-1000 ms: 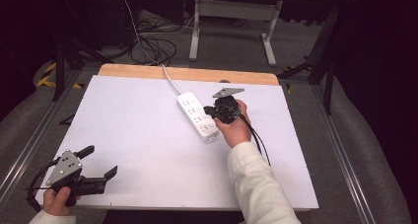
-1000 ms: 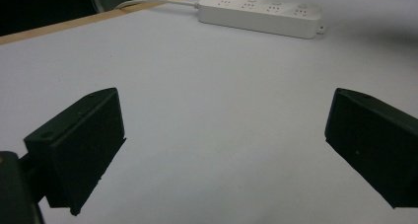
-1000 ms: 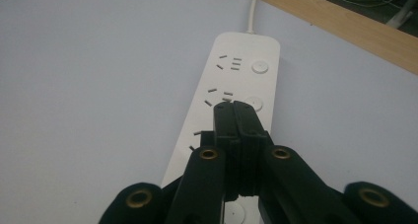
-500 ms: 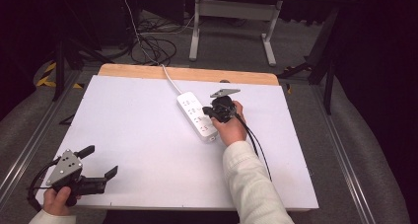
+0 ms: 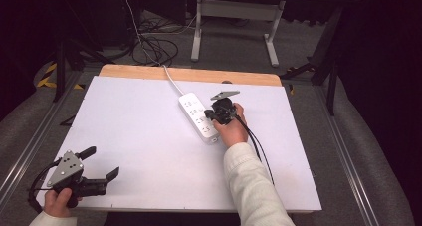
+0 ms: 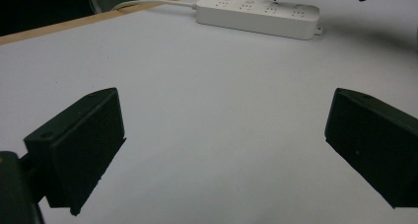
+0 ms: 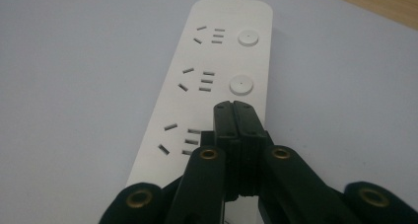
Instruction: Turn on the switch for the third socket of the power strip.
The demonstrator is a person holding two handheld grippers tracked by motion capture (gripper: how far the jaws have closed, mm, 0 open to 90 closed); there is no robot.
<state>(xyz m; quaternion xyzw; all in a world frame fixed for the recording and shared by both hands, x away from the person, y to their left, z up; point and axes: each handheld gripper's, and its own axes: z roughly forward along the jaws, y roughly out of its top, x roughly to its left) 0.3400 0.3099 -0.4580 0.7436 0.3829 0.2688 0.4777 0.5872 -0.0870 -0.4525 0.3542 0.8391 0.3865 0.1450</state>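
A white power strip lies at an angle on the white table top, its cable running off the far edge. My right gripper is shut with nothing between its jaws. In the right gripper view the closed tips stand over the power strip where its third round button would be, just below the two buttons that show; I cannot tell whether they touch it. My left gripper rests low at the near left corner, open and empty. From there the power strip lies far ahead.
Bare table surface spreads between the left gripper's jaws and the strip. A wooden strip edges the table's far side. Loose cables and a metal stand are on the floor beyond.
My right gripper has sunk a little toward the power strip and edged left. The left gripper has stayed where it was.
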